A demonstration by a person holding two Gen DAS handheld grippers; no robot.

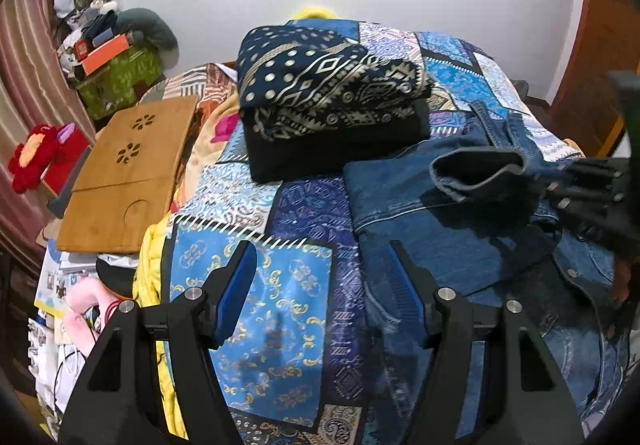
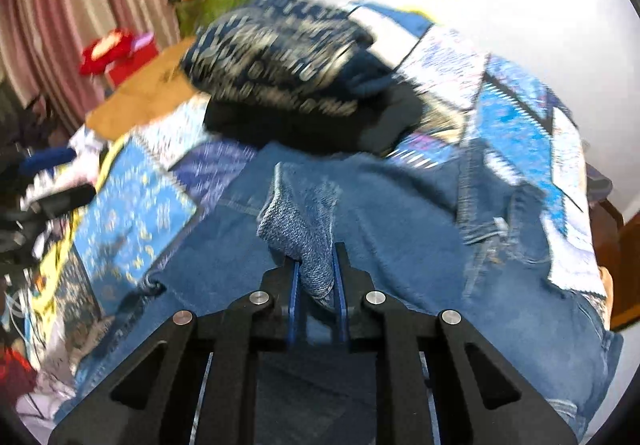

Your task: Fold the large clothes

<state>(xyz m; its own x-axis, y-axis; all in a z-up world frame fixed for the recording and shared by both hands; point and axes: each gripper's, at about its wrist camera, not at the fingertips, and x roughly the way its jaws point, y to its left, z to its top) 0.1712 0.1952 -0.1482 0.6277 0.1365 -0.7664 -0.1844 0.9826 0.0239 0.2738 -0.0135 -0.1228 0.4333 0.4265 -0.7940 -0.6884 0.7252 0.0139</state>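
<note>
A blue denim jacket (image 1: 452, 237) lies spread on the patchwork bedspread (image 1: 256, 325). My right gripper (image 2: 316, 253) is shut on the jacket's sleeve cuff (image 2: 300, 221) and holds it lifted over the jacket body (image 2: 400, 245); it shows in the left wrist view (image 1: 580, 185) at the right, with the cuff (image 1: 476, 169) hanging from it. My left gripper (image 1: 324, 249) is open and empty, hovering above the bedspread at the jacket's left edge. A folded navy patterned cloth (image 1: 328, 85) lies on a folded black one (image 1: 336, 145) behind the jacket.
A wooden lap tray (image 1: 124, 173) lies left of the bed. A red plush toy (image 1: 36, 161), a green box (image 1: 120, 81) piled with clutter and striped curtains (image 1: 24, 57) stand at the far left. Papers and cables (image 1: 60, 309) lie beside the bed. A white wall is behind.
</note>
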